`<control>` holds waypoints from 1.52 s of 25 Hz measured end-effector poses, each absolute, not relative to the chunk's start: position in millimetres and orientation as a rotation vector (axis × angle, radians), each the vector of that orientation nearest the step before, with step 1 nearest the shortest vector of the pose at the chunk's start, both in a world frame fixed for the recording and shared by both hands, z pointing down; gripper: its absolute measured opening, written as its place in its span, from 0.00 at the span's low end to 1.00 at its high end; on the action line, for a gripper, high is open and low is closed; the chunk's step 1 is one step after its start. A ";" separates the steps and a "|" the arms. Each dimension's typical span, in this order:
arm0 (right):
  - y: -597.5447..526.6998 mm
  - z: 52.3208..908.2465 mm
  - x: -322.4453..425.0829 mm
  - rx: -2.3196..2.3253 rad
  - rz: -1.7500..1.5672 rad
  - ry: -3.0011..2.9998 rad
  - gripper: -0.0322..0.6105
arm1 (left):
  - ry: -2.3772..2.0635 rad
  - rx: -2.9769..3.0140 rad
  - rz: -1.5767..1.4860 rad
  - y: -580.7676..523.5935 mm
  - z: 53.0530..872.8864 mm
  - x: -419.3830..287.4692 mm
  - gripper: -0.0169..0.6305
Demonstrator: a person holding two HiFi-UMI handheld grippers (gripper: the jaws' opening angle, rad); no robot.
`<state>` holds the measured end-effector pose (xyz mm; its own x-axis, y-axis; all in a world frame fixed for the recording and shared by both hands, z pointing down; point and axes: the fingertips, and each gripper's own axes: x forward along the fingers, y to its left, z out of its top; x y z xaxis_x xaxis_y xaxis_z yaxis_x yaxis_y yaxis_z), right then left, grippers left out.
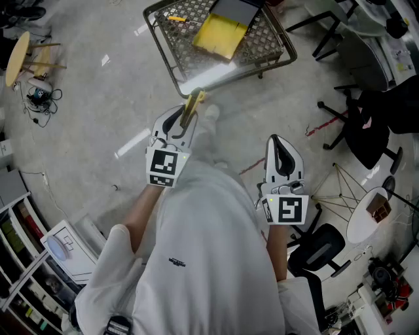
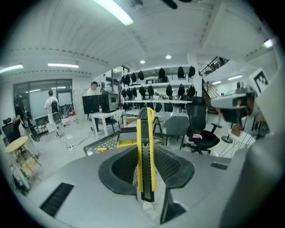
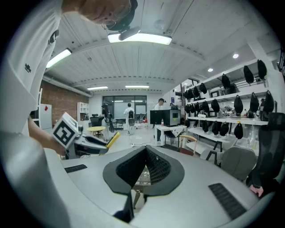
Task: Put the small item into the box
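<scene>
utility knife (image 2: 145, 147) clamped in left gripper (image 1: 185, 123) jaws; right gripper (image 1: 281, 145) jaws together, empty; yellow box (image 1: 219, 36) sits on mesh table (image 1: 177, 59)

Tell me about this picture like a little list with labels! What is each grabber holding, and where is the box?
Left gripper: jaws closed on a yellow utility knife, which sticks out past the tips
Right gripper: jaws together, nothing between them
Box: yellow box on the mesh table in front of the person
Knife in box: not yet, it is held short of the table
Also on table: small yellow item, too small to name
</scene>
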<state>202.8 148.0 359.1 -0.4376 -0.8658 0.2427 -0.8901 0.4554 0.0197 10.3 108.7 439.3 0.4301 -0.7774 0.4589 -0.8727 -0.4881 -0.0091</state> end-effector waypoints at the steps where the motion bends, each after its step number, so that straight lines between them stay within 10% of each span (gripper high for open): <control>1: 157.9 358.0 198.7 1.519 0.165 -2.496 0.05 | -1.451 2.452 0.574 122.1 427.4 9.3 0.20; 38: 182.8 346.5 9.1 1.765 0.171 -2.348 0.05 | -1.260 2.625 0.258 149.8 345.1 -138.7 0.20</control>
<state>9.1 182.8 346.5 -0.2676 -0.9365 0.2267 -0.9594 0.2807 0.0269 -138.7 149.8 345.1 0.6174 -0.7458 0.2502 -0.7841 -0.6091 0.1194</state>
